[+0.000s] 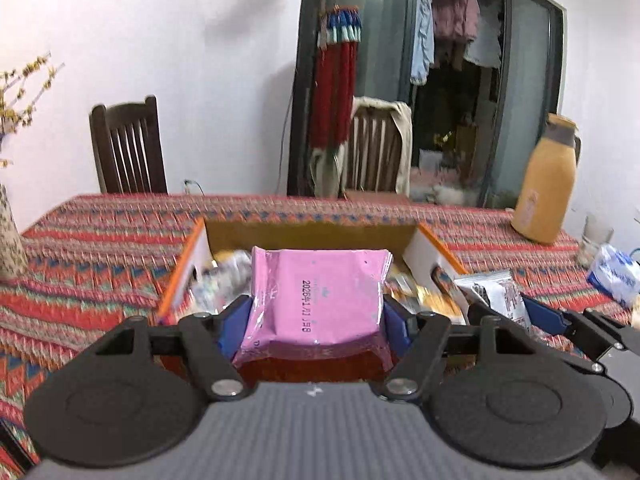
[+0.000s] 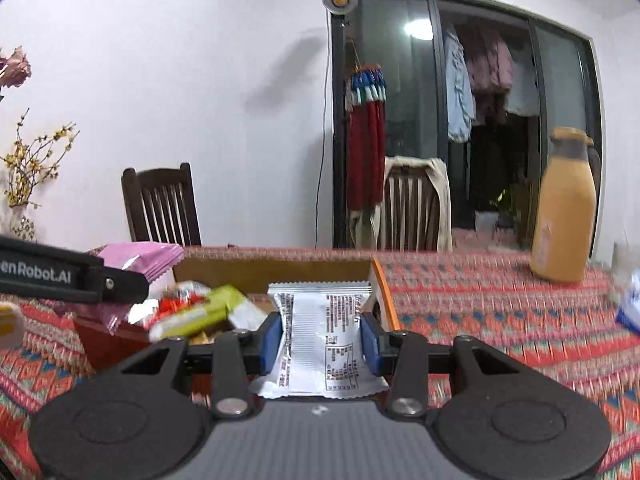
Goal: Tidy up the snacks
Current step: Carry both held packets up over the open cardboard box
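Left jaws: left gripper pinches the pink packet by its two side edges; blue pads press in on both sides, wrapper bulging slightly between them.
Right jaws: right gripper pinches the white packet across its middle; the foil is waisted where the pads bite.
Just past the jaws: open cardboard box on the desk, loose snacks heaped inside. Both packets sit above the box, clear of the heap.
Step in hand (judgement): packets lifted out of the box for sorting.
How to do it well: hold squeeze steady; both wrappers are slick and soft, so harder pressure may crush contents, looser may let them slide.
Clearance: keep the two grippers apart; they sit close side by side.
Far right: tan flask stands well beyond the jaws; steer set-down short of it.
Far side: chair behind desk, no concern.
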A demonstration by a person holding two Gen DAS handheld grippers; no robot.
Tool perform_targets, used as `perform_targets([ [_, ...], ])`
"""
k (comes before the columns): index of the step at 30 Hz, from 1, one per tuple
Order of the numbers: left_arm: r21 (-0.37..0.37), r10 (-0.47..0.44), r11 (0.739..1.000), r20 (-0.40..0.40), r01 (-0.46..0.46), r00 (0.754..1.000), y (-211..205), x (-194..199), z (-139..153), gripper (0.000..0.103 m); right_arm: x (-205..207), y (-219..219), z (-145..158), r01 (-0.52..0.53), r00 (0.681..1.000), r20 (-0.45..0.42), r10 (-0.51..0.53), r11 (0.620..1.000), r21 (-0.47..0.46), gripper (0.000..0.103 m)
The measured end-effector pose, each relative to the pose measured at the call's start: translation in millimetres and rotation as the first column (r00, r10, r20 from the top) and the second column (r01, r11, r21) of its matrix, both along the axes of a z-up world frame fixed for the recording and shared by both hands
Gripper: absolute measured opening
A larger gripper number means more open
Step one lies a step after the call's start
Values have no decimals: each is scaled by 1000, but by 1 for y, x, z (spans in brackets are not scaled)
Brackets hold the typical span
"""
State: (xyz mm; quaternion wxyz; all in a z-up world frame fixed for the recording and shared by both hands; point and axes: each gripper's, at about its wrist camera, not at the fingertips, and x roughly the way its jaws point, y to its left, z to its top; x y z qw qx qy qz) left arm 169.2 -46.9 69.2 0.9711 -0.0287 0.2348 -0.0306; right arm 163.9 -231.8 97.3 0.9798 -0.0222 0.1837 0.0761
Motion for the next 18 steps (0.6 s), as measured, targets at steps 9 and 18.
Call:
perform_targets([
  [9,-43,86,996,59,-83,995,17,44,10,70,62,23,17,15,999,34,-16,1000,26,41],
  [18,-37,108,993,-26,-109,994,33,77,-26,69,90,26,-23,20,1000,-16,-20,1000,-12,41],
])
